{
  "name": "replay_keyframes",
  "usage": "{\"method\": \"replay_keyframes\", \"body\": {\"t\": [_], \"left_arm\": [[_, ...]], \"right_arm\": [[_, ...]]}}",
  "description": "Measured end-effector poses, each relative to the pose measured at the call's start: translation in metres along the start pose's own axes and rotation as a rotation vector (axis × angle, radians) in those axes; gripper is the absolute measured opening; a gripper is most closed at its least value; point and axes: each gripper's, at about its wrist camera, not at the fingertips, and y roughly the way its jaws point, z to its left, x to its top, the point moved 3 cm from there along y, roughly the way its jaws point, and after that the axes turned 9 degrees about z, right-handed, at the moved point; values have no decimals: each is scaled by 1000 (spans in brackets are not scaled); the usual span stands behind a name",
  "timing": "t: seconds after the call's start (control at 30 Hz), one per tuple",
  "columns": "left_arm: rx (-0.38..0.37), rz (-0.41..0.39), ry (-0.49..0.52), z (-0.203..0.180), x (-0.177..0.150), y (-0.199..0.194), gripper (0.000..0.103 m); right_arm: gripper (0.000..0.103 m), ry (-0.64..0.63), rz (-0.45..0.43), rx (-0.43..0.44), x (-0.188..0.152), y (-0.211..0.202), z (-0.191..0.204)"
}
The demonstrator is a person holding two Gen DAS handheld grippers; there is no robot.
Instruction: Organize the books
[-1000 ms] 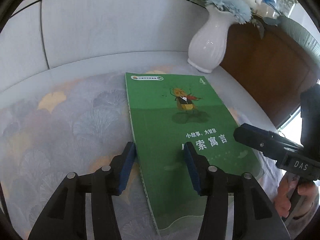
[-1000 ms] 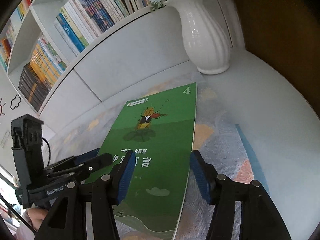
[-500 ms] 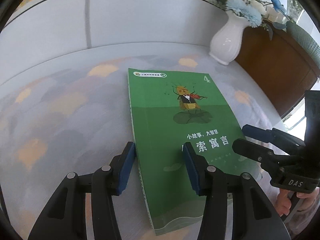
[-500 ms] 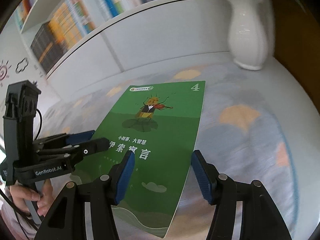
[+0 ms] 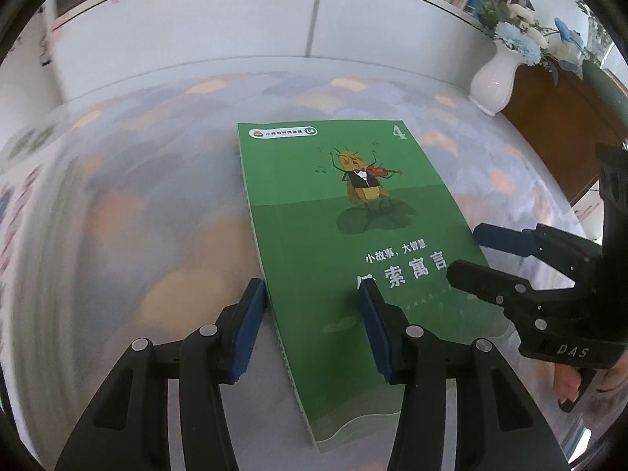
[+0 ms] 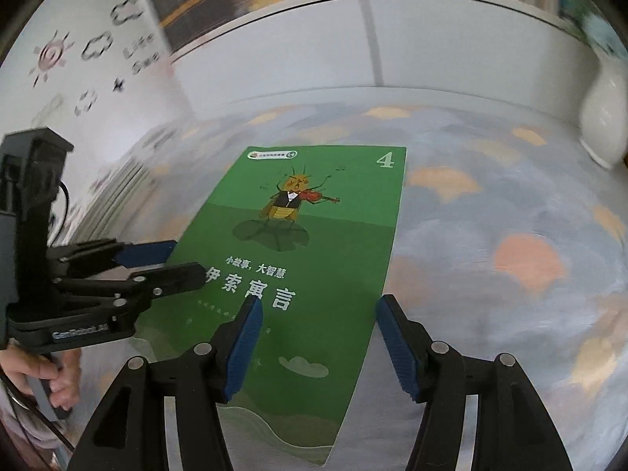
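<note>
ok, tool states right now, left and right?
Left tool: open, straddling the spine edge of the green book, not clamping it.
Right tool: open, straddling the book's opposite long edge, not clamping it.

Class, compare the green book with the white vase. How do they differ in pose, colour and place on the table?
1. The green book lies flat, cover up; the white vase stands upright.
2. The book is green, with a violin-playing insect and a 4 printed on it; the vase is plain white and holds flowers.
3. The book sits mid-table; the vase stands at the far right.
Both rest on the same table.
</note>
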Motion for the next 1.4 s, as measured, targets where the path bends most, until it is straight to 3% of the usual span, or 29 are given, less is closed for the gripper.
{"method": "replay_keyframes", "body": {"t": [0.27,0.47,0.53,0.7,0.97,1.17,1.3,1.4], "left_arm": [[-6,-30,-54,34,-26,-17,45],[-33,-33,-51,39,-28,-18,45],[-62,-34,-61,43,-30,-18,45],[-51,-29,-38,42,-36,-19,45],[-186,-13,-94,53,-28,-16,44],[-302,10,-113,56,-18,-9,44],[-316,24,-145,56,-13,-7,43],[-372,33,-174,57,-6,-2,43]], "right_arm": [[60,-70,44,47,-9,9,52],[64,-86,47,54,-16,10,58],[64,-52,71,130,-18,6,50],[64,-12,168,305,-21,3,31],[66,111,218,603,5,26,2],[43,107,179,606,8,33,-1],[28,86,156,595,12,39,0],[18,93,157,600,10,39,-3]]}}
